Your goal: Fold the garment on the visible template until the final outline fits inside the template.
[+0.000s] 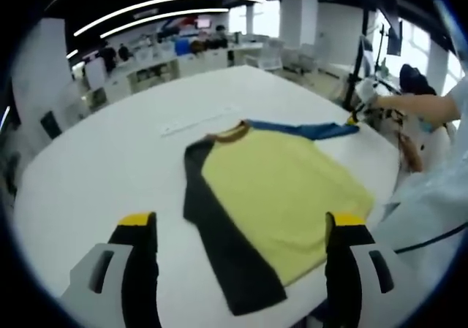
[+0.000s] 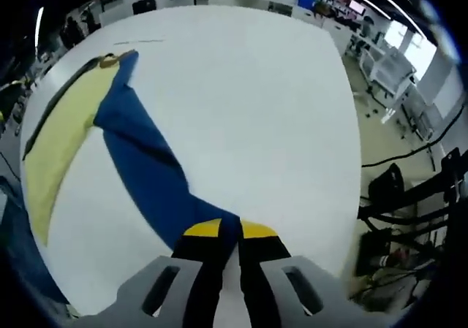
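Note:
A long-sleeved shirt lies flat on the white table [image 1: 95, 167]. Its body [image 1: 281, 189] is yellow, its collar [image 1: 234, 132] brown. One sleeve [image 1: 219, 248] is dark and runs toward me. The other sleeve [image 1: 307, 129] is blue and stretched out to the right, where my right gripper [image 1: 356, 117] holds its cuff. In the right gripper view that gripper [image 2: 229, 229] is shut on the end of the blue sleeve [image 2: 146, 160], with the yellow body [image 2: 62, 138] beyond. My left gripper [image 1: 243, 226] hovers open above the shirt's near side, touching nothing.
A pale thin strip [image 1: 197, 121] lies on the table just beyond the collar. A person's arm [image 1: 424, 109] reaches in at the right, by the table edge. Desks and chairs [image 1: 168, 65] stand behind the table. Floor and cables [image 2: 409, 160] lie past the table's right edge.

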Demonstrator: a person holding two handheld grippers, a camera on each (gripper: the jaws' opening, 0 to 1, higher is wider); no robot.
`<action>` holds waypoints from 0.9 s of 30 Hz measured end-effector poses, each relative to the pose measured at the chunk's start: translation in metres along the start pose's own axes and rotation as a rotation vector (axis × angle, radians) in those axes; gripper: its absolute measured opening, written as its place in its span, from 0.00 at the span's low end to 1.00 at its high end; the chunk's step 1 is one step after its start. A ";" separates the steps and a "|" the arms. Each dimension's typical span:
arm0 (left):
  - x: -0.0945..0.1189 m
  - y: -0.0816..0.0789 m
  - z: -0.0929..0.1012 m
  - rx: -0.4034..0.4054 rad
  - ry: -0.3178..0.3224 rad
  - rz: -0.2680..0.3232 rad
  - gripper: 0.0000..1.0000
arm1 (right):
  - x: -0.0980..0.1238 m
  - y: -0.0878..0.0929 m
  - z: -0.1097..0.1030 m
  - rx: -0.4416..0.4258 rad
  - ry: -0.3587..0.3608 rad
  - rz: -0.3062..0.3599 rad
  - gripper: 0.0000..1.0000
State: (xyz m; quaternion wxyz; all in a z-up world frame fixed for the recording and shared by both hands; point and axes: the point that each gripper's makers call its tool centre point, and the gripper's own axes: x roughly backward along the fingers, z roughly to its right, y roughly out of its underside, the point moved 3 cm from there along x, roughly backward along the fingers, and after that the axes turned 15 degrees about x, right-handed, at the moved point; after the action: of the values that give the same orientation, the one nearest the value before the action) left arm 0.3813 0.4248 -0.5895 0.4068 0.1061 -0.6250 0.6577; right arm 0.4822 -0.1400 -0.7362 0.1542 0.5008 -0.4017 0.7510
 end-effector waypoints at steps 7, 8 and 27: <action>-0.002 0.000 0.002 -0.005 0.011 -0.004 0.91 | 0.008 0.000 0.004 0.007 0.030 0.010 0.02; -0.002 0.000 0.001 -0.007 0.009 -0.005 0.91 | 0.013 -0.002 0.008 0.004 0.046 0.022 0.02; 0.000 -0.002 0.000 -0.013 0.011 0.009 0.91 | 0.051 -0.005 0.065 0.015 0.213 0.020 0.02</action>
State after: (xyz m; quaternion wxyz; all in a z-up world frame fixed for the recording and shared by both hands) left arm 0.3823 0.4245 -0.5882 0.4081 0.0972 -0.6274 0.6560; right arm 0.5031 -0.1952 -0.6784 0.1848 0.4151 -0.3824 0.8046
